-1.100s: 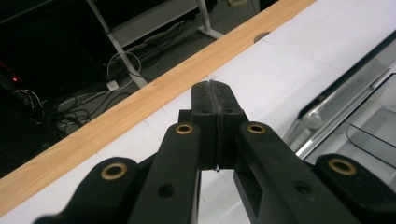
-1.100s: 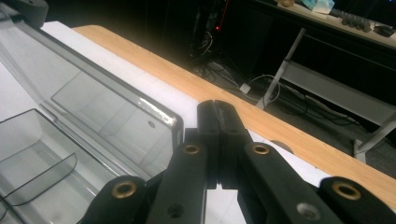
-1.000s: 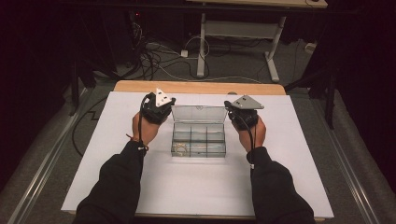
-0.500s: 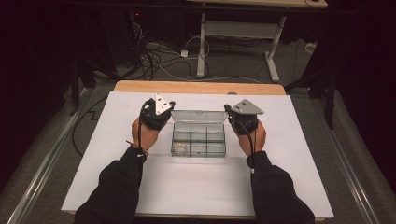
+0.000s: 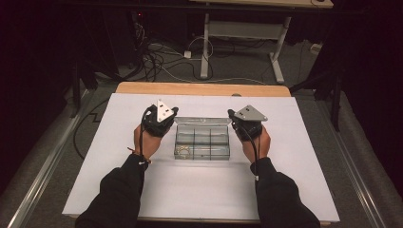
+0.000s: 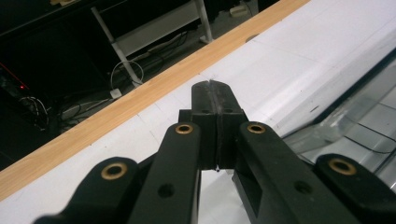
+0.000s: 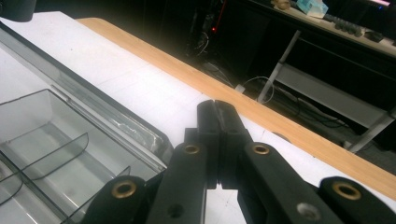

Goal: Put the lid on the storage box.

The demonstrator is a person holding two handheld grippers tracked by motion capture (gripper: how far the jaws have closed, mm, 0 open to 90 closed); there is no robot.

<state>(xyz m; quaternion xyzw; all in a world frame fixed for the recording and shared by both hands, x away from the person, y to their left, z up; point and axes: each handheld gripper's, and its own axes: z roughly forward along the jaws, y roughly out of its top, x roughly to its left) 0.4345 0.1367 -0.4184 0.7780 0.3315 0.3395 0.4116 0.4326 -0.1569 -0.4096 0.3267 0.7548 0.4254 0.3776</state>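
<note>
Both sets of jaws are closed on nothing: the left gripper point(image 6: 215, 88) sits at 9 o'clock of the box point(image 5: 202, 140), the right gripper point(image 7: 218, 108) at 3 o'clock, each beside a far corner. The box lies mid-table point(image 5: 95, 156) with its lid point(image 5: 202, 121) up at 12 o'clock and a ring point(image 5: 183, 152) in its near-left cell. Judged step: positioning at the box. Next move likely calls for opening the jaws before any grip.

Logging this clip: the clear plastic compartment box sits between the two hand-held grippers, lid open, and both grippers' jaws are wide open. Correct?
Not quite: both jaws are shut, per each gripper view: left hand-held gripper, right hand-held gripper. The clear plastic compartment box does sit between them, lid open.
</note>
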